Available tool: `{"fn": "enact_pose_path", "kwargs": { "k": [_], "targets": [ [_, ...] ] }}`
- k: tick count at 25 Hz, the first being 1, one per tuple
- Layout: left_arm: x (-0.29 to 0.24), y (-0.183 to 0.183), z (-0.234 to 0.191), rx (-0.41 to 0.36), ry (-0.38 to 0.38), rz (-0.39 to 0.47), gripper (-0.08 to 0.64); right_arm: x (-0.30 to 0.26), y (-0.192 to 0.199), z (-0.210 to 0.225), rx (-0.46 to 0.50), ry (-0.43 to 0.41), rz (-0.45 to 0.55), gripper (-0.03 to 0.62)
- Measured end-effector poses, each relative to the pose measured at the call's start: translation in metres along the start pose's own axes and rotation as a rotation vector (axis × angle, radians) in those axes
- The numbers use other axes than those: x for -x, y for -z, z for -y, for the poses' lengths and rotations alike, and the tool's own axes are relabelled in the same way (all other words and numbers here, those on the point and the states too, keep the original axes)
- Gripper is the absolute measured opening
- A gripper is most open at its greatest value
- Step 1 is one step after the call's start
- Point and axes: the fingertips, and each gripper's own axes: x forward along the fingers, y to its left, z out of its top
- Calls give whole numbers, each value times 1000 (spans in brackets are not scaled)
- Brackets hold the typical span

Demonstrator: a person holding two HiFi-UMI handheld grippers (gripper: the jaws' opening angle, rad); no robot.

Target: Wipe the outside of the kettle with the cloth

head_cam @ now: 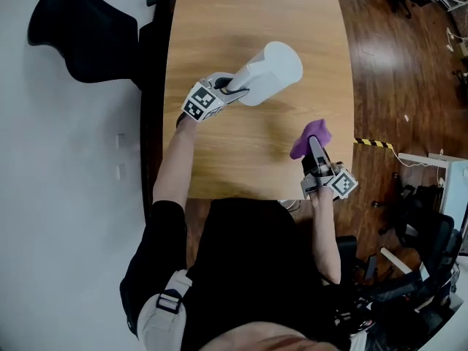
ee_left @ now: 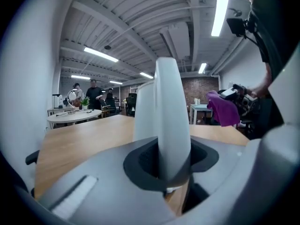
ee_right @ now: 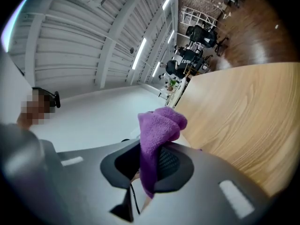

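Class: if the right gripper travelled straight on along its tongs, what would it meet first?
Likely the kettle, near its wide end. The right gripper, shut on the cloth, aims about there, but depth is unclear; it might pass beside.

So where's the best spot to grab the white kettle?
By its handle, coming in level from that side. The kettle body looks too wide and round, but the handle is a slim upright strip a claw can close across. The left claw grips it there.
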Motion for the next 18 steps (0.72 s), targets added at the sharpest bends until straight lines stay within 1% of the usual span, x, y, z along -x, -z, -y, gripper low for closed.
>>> {"fn": "enact_pose_path", "kwargs": {
  "k": [2,3,5,7,8,9,10,12,13,14,16,17,18],
  "targets": [
    [5,13,-2,-23,-40,-70,399,-6,-1,-6,-20,-6,-21,41],
    [10,19,-7,-22,-63,-87,403,-14,3,-8,-27,-12,-36,41],
    [20,39,-24,-3,-96,-100,416,-41,18,-7,-28,-19,-69,41],
    [29,61,-37,29,-103,-111,416,-66,34,-4,-30,-10,-94,41],
    [33,67,-41,47,-121,-114,527,-73,38,-5,-30,-8,-102,41],
    [39,68,-45,59,-160,-112,531,-78,40,-8,-27,-8,-108,41],
    [46,63,-48,63,-216,-107,532,-80,40,-11,-22,-8,-113,41],
    [58,46,-49,46,-332,-91,530,-77,39,-11,-16,0,-116,42],
    [61,41,-46,27,-370,-88,494,-75,40,-9,-13,5,-114,41],
    [63,40,-44,5,-390,-95,453,-73,43,-7,-11,9,-112,41],
    [67,48,-53,-14,-404,-116,450,-78,55,-2,-6,18,-111,41],
    [68,54,-62,-17,-406,-123,491,-81,61,0,-2,23,-113,41],
    [67,58,-72,-20,-402,-127,472,-83,66,2,2,28,-113,41]
  ]
}}
